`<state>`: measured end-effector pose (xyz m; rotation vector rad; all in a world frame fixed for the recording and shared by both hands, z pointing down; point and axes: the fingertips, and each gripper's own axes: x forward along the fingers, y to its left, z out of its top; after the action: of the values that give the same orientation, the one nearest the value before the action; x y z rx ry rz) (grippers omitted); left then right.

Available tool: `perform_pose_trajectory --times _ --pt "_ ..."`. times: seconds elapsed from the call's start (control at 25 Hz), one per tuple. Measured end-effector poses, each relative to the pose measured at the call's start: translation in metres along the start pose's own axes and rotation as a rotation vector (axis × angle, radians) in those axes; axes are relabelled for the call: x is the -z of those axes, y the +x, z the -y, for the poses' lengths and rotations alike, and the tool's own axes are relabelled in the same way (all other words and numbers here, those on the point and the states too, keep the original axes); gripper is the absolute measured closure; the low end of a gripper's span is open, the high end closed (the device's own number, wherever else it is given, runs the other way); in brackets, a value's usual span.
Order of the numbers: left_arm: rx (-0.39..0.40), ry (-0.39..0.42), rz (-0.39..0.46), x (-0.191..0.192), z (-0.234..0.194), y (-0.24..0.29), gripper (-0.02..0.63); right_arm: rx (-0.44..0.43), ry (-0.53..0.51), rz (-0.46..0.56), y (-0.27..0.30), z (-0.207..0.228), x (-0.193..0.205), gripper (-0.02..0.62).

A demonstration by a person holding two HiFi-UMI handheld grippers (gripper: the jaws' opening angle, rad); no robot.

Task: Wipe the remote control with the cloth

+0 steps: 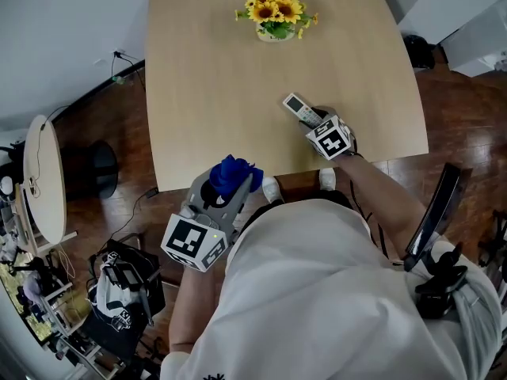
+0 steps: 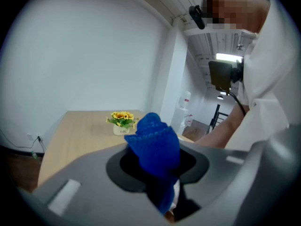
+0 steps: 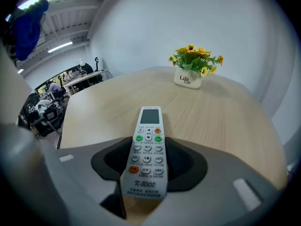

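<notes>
Items I hold:
- My right gripper (image 1: 314,122): jaws clamped on the white remote control (image 1: 300,108), at the near right part of the wooden surface (image 1: 214,77).
- My left gripper (image 1: 231,187): jaws closed on a bunched blue cloth (image 1: 234,172), at the surface's near edge.

Also noted: a sunflower pot (image 1: 275,16) at the far side.

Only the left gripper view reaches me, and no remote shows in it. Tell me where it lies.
Observer: The long white plastic remote control lies near the light wooden table's front right edge, buttons up.
Operator: Report what holds it.
Observer: The right tongs are shut on it, pads against both long sides.
Operator: Say where my cloth is from it.
Observer: The head view shows the blue knitted cloth left of the remote, at the table's front edge, apart from it.
</notes>
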<state>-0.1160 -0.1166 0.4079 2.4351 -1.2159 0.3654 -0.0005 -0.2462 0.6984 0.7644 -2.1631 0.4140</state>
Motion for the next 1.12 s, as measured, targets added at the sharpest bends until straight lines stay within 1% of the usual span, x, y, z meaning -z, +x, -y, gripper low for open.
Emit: perform_pose_trajectory --times 0.08,0.28,0.36,0.52,0.68,0.88,1.0,1.12 --pt "-0.002 0.002 0.007 -0.006 -0.002 0.003 0.462 -0.025 -0.010 -0.004 -0.009 0.000 0.001 0.377" --pt "0.018 0.003 0.041 -0.021 0.000 0.017 0.463 -0.074 -0.099 0.015 -0.049 0.002 -0.012 0.377" --pt "0.046 0.020 0.056 -0.027 0.005 0.029 0.463 -0.102 -0.128 0.028 -0.067 -0.001 -0.021 0.377" --pt "0.115 0.068 0.088 -0.042 0.021 0.059 0.463 -0.160 -0.204 0.064 -0.110 -0.016 -0.053 0.377" --pt "0.189 0.121 0.114 -0.056 0.049 0.090 0.463 -0.206 -0.273 0.095 -0.146 -0.031 -0.076 0.377" --pt "0.262 0.181 0.099 -0.061 0.081 0.128 0.463 -0.233 -0.331 0.132 -0.173 -0.045 -0.101 0.377" --pt "0.269 0.204 0.094 -0.058 0.087 0.145 0.463 -0.236 -0.363 0.152 -0.182 -0.049 -0.112 0.377" --pt "0.276 0.209 0.081 -0.055 0.094 0.153 0.463 -0.249 -0.356 0.167 -0.188 -0.051 -0.116 0.377"
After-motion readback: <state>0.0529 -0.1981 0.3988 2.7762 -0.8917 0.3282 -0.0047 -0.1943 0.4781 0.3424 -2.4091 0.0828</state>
